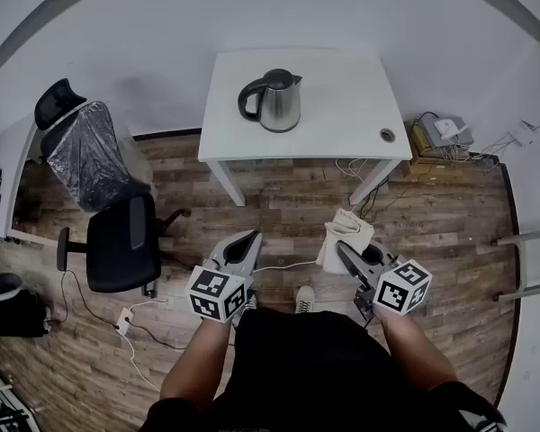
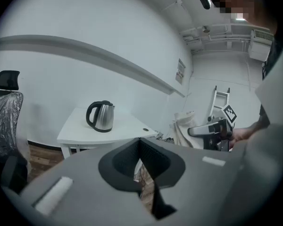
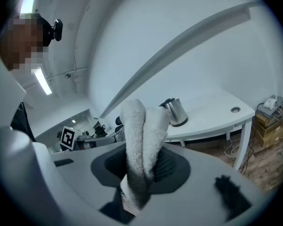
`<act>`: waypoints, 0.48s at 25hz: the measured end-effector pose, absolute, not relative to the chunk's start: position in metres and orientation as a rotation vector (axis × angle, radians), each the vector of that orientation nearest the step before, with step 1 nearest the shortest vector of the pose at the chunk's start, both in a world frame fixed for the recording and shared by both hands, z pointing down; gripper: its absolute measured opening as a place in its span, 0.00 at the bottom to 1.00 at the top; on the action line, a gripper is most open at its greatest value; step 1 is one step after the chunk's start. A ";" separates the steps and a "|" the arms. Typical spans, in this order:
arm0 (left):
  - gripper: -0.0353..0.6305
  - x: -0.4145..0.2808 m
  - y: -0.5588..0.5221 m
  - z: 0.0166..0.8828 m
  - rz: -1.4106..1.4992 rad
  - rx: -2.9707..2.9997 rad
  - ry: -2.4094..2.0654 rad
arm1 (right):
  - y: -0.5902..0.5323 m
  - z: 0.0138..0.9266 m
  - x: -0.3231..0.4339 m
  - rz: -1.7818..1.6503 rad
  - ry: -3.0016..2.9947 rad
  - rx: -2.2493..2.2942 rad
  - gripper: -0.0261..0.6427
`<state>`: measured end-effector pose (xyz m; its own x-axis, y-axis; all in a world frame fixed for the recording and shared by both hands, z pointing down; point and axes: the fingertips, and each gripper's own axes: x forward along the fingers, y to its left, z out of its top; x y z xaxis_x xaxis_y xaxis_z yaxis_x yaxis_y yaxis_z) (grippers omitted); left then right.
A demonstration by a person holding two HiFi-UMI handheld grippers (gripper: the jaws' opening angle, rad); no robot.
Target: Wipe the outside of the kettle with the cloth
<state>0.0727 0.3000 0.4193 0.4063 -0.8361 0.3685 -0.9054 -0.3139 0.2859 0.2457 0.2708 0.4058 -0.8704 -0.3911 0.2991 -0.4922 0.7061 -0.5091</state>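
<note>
Shiny steel kettle, pale folded cloth

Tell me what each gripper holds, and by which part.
Right gripper: shut on the white cloth, pinched across a folded part. Left gripper: shut, holding nothing.

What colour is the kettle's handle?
Black, against a shiny silver body; the kettle shows best in the head view.
</note>
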 end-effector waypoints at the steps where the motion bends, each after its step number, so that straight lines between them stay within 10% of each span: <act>1: 0.06 0.073 0.298 0.420 0.210 2.216 -1.502 | 0.268 0.408 0.249 0.894 -2.745 0.708 0.19; 12: 0.06 0.058 0.308 0.432 0.282 2.051 -1.685 | 0.241 0.439 0.264 0.987 -2.743 0.580 0.19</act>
